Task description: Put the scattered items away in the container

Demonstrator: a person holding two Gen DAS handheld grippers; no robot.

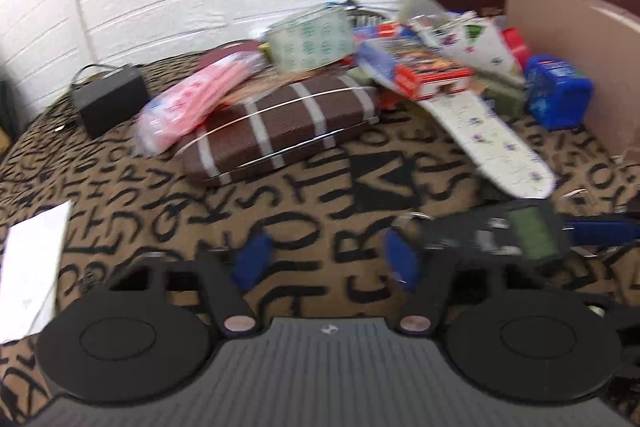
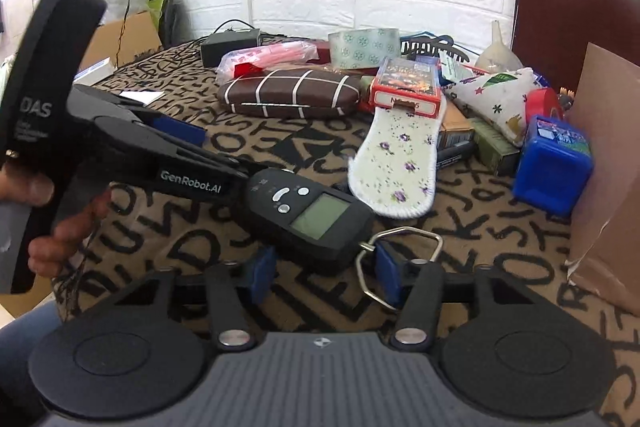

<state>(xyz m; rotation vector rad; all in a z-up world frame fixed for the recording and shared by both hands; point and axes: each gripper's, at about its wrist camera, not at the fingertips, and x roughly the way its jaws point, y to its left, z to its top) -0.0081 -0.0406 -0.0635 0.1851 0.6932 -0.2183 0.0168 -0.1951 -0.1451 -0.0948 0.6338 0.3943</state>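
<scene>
Your right gripper is spread, empty, straddling the scale's ring end, a judged pickup line-up. Your left gripper is also released, beside the scale. The insole lies near; the cardboard box stands right, the clutter heap crowding it.

Left gripper arm: "GenRobot.AI" is printed in white.
Left gripper handle: "DAS" is printed.
Cloth: scattered black letters are printed.
</scene>
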